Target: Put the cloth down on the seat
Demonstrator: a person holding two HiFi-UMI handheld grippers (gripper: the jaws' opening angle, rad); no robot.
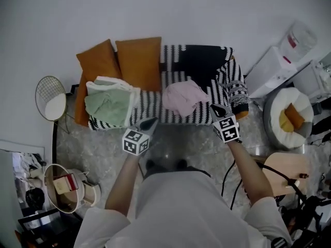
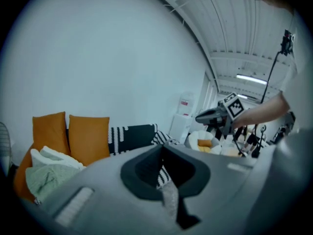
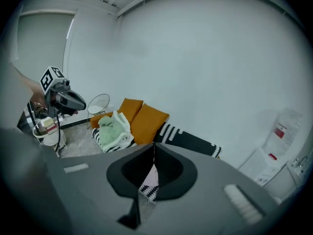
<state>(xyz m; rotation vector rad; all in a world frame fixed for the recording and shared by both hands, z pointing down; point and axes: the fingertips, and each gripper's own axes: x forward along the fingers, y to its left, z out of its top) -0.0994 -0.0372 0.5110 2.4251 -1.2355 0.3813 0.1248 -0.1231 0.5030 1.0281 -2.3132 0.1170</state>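
Note:
A pink cloth (image 1: 181, 98) lies crumpled on the middle of the sofa seat (image 1: 150, 105), which has a black-and-white striped cover. My right gripper (image 1: 219, 109) hangs just right of the cloth at the seat's front edge, jaws shut with nothing between them. My left gripper (image 1: 150, 122) is in front of the seat, left of the cloth, and also looks shut and empty. In the right gripper view a bit of the pink cloth (image 3: 150, 178) shows beyond the closed jaws. A green and white cloth (image 1: 109, 103) lies on the left of the seat.
Two orange cushions (image 1: 138, 61) lean on the sofa back. A round wire side table (image 1: 50, 98) stands left of the sofa. A white pouf with a yellow cushion (image 1: 288, 115) and a water dispenser (image 1: 289, 46) are at the right. A wooden stool (image 1: 282, 172) stands near my right arm.

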